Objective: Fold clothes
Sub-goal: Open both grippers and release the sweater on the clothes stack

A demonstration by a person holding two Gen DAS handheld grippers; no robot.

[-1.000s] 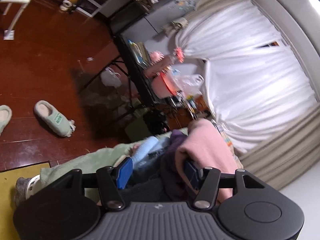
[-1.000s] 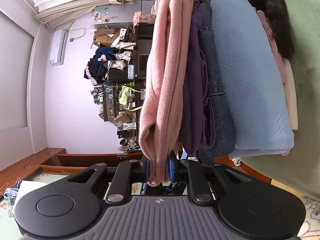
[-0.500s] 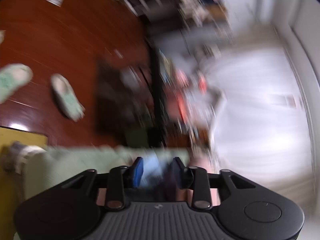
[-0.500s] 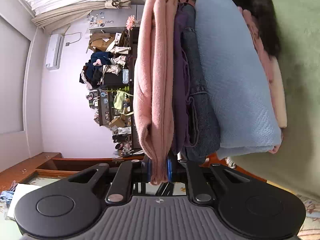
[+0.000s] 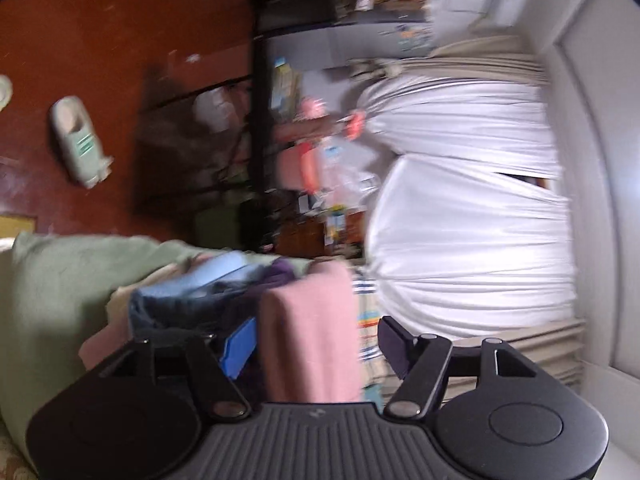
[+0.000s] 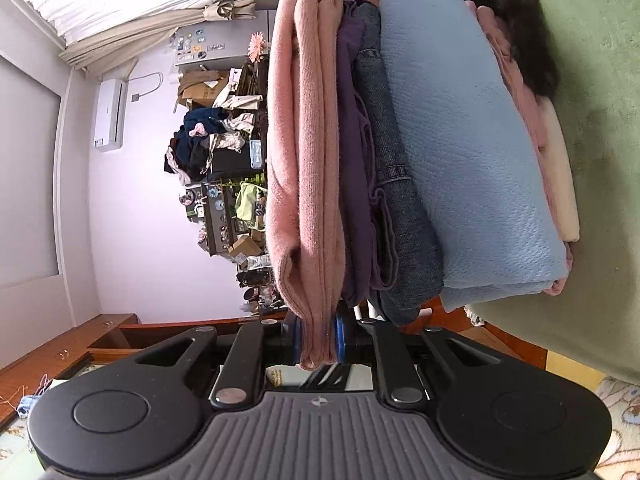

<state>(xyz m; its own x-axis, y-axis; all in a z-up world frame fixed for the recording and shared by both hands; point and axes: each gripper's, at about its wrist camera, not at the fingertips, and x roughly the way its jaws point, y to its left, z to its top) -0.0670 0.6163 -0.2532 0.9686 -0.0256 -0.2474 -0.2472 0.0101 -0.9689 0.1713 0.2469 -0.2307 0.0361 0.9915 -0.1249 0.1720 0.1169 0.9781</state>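
A folded pink sweater (image 6: pixel 306 152) lies on top of a stack of folded clothes: a purple garment (image 6: pixel 354 168), dark jeans (image 6: pixel 394 184), a light blue knit (image 6: pixel 468 152), then pink and cream pieces. My right gripper (image 6: pixel 318 338) is shut on the pink sweater's near edge. In the left wrist view the same pink sweater (image 5: pixel 310 328) lies between the wide-open fingers of my left gripper (image 5: pixel 316 344), which holds nothing. The stack rests on a green blanket (image 5: pixel 56 292).
The green blanket (image 6: pixel 592 80) spreads beyond the stack. A dark furry mass (image 6: pixel 516 12) lies at the stack's far end. White curtains (image 5: pixel 468 200), a cluttered black shelf (image 5: pixel 260 128), red wooden floor and a slipper (image 5: pixel 78 140) lie beyond.
My left gripper swung fast, then opened wide around the pink sweater's edge. My right gripper has stayed shut on the sweater, its view shifting only slightly.
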